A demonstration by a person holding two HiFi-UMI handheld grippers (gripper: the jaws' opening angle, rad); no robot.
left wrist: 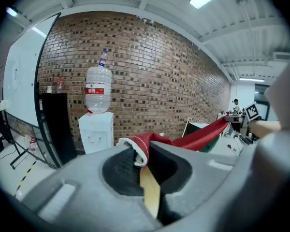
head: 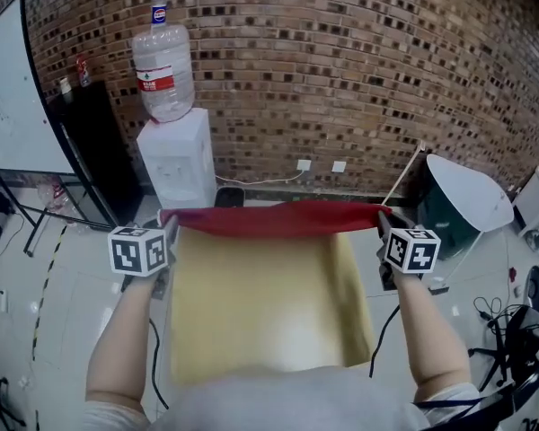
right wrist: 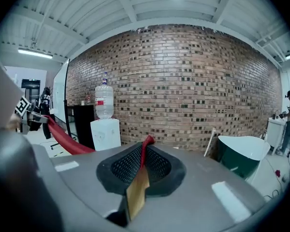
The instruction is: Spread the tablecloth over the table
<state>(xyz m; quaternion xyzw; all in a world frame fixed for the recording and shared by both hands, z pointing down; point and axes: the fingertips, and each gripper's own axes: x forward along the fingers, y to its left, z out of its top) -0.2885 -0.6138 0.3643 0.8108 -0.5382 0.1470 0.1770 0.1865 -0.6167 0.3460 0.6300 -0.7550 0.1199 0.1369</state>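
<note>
Both arms are out in front of me and the tablecloth (head: 268,305), a fabric sheet red on one face and pale yellow on the other, is strung between them. My left gripper (left wrist: 144,166) has its two dark ribbed pads pressed together on the left far corner: a red hem curls over the top of the pinch, with a tab of the yellow side poking out below. My right gripper (right wrist: 141,170) is doing the same at the right far corner, with its pads clamped on a thin red fold and a yellow flap hanging out the near side.

Between the two grips the red edge runs as a fairly straight band, left to right, at the far side of the sheet. From that band the yellow face slopes back toward my body, and its near edge disappears under my grey shirt. What lies under the sheet I cannot tell.

Beyond the cloth stands the reddish-brown brick wall (head: 359,88). Far left, past my left grip, is the white boxy water dispenser (head: 175,160) topped by a clear plastic bottle (head: 163,70), with a tall black cabinet (head: 94,146) just beside it. Far right sits a dark green tub (head: 442,218) under a white lid.
</note>
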